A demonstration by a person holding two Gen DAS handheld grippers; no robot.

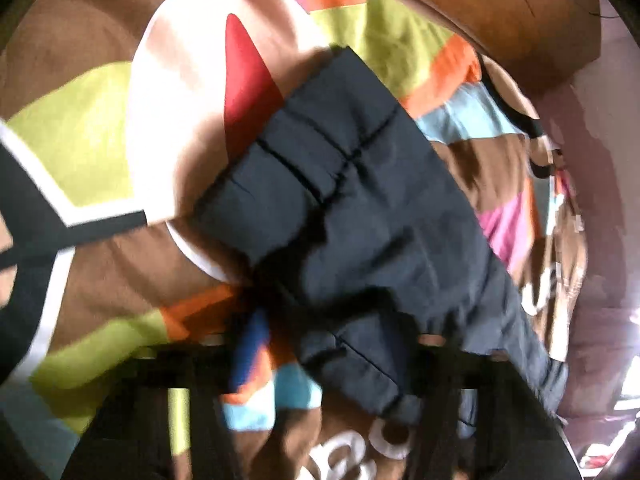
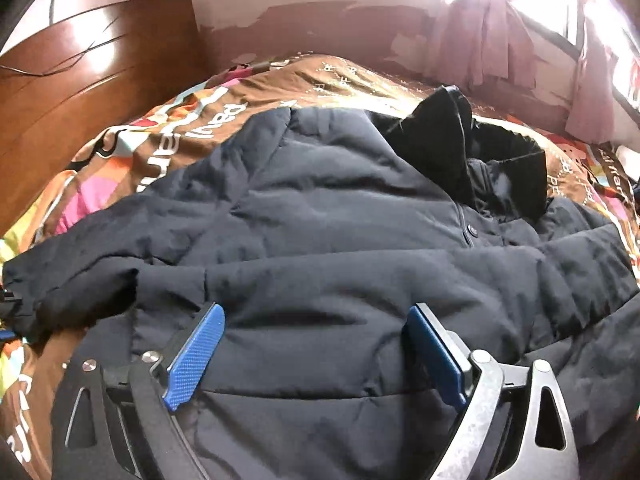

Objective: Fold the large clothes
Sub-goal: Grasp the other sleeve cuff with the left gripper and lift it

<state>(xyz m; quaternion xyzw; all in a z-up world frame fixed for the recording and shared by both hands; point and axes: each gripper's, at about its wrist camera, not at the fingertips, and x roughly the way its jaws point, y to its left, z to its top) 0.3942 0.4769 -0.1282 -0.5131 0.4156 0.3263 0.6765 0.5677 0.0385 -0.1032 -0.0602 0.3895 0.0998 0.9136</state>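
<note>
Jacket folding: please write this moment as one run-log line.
jacket: on bedspread | right claw: open above jacket | left claw: unclear, blurred

A dark navy quilted jacket fills the middle of the right wrist view, spread flat and puffy, black collar at upper right, one sleeve stretched diagonally across the left wrist view.

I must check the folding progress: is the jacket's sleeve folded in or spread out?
Spread out: the sleeve extends sideways from the jacket onto the bedspread.
</note>
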